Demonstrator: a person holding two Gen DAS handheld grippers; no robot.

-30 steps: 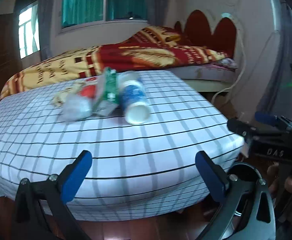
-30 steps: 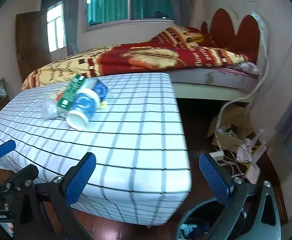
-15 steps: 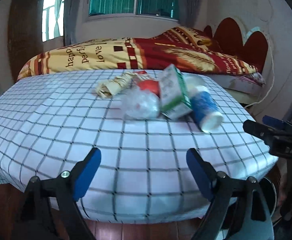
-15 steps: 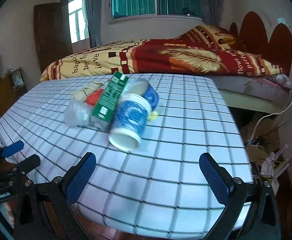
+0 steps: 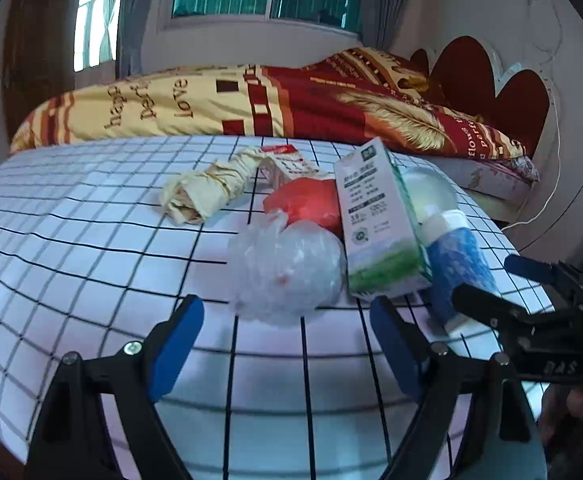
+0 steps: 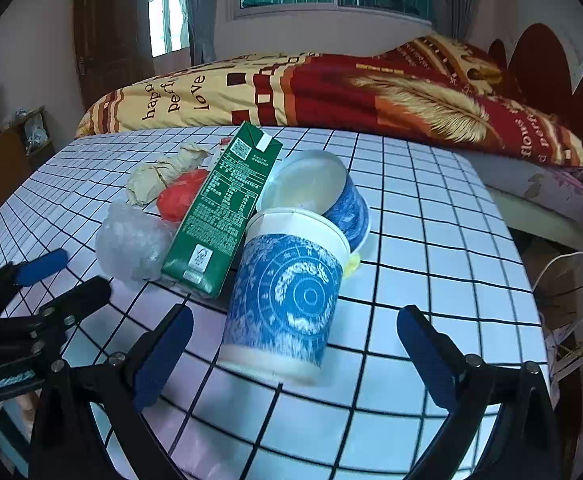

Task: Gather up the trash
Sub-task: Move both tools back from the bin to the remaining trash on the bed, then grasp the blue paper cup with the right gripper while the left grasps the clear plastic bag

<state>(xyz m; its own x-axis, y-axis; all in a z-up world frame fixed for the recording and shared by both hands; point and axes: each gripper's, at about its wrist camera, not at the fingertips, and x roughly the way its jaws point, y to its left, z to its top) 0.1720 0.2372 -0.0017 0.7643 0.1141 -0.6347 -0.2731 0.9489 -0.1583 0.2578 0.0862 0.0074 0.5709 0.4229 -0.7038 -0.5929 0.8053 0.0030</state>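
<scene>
Blue paper cup (image 6: pixel 287 300) lies nearest on the checked desk (image 6: pixel 431 280), between your wide-open, empty right gripper (image 6: pixel 291 356); light, crushable (squeeze mid-wall gently). Left gripper (image 5: pixel 287 340), likewise spread and empty, faces the soft plastic wad (image 5: pixel 287 268); stiff green carton (image 6: pixel 227 212) beyond.

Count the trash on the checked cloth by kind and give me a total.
Cups: 2
Cartons: 2
Clear bag: 1
Red bag: 1
Paper wad: 1
Total: 7
</scene>
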